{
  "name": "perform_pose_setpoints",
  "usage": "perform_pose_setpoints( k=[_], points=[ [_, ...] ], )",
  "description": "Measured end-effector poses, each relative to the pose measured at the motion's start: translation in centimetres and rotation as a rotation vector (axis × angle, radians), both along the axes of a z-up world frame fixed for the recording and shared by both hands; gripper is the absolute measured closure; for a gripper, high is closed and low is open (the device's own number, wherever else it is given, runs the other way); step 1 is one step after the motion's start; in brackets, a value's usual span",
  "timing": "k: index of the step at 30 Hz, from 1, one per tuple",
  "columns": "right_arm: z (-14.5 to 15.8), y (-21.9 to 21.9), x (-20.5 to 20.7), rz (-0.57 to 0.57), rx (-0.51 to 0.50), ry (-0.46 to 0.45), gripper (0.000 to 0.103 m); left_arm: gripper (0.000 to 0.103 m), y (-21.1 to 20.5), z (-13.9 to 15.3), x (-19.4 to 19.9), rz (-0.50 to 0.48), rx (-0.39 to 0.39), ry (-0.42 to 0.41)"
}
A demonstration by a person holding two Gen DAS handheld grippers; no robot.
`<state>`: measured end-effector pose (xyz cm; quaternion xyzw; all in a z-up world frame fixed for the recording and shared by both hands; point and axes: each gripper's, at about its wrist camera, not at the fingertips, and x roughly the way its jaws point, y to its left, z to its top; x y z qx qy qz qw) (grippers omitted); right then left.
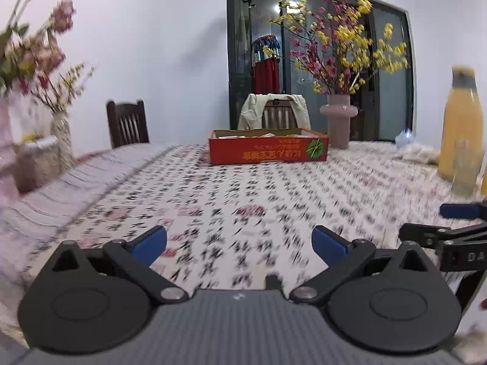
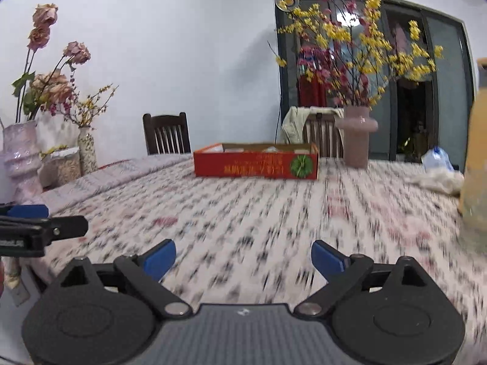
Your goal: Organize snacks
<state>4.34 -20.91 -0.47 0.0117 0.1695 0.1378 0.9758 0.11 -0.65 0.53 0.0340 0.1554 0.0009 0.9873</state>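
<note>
Both grippers, left (image 1: 239,245) and right (image 2: 243,258), hang released and empty; next, reach the far red box (image 1: 268,149) holding snacks.

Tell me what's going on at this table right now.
A person holds two grippers low over the patterned tablecloth. The left gripper and right gripper are both open and empty. Ahead sits an open red box with packets inside, beside a pink vase. Nothing is being handled yet.
</note>
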Motion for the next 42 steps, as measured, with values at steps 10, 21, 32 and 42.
perform_pose_setpoints(
  k=[10,21,32,42],
  points=[
    [-0.9,0.6,-2.9,-0.016,-0.065,-0.013,0.007,0.000,0.7,-1.3,-1.0,0.038,0.003,0.011],
    [-1.1,0.3,-2.5,-0.010,-0.046,0.003,0.007,0.000,1.4,-1.4,-1.0,0.043,-0.037,0.018],
    [-1.1,0.5,-2.6,-0.010,-0.045,-0.006,0.007,0.000,1.4,-1.5,-1.0,0.042,-0.044,0.012],
    [-1.2,0.6,-2.6,-0.008,-0.045,-0.004,0.007,0.000,1.5,-1.4,-1.0,0.039,-0.045,0.008]
  ],
)
